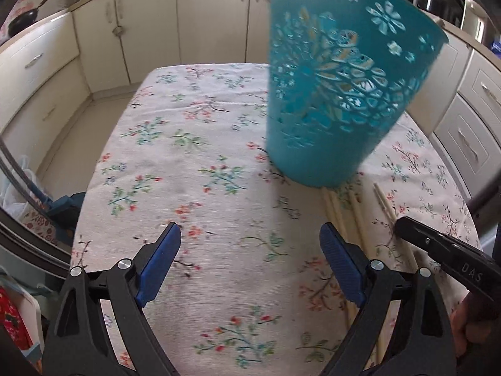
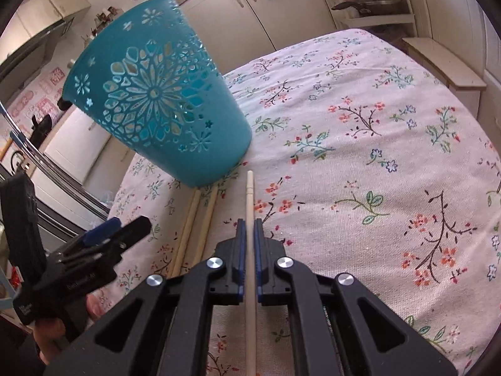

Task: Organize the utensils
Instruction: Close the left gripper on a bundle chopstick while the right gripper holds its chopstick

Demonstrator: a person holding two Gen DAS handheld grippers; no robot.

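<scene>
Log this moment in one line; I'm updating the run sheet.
right gripper: shut on chopstick | left gripper: open, empty | teal basket: on table | loose chopsticks: beside basket

Left hand-held gripper (image 1: pixel 250 250): black plastic arms with triangular cut-outs, silver round screws at pivots, blue ribbed pads (image 1: pixel 159 266) on fingers. Right hand-held gripper (image 2: pixel 249 244): same build, black arms, four silver screws, blue pad edges. Right unit's black body at 4 o'clock in left view, white letters "DAS". Left unit's black handle at 8 o'clock in right view, small white print, unreadable. Hand (image 2: pixel 47 329) on handle, no sleeve visible.
</scene>
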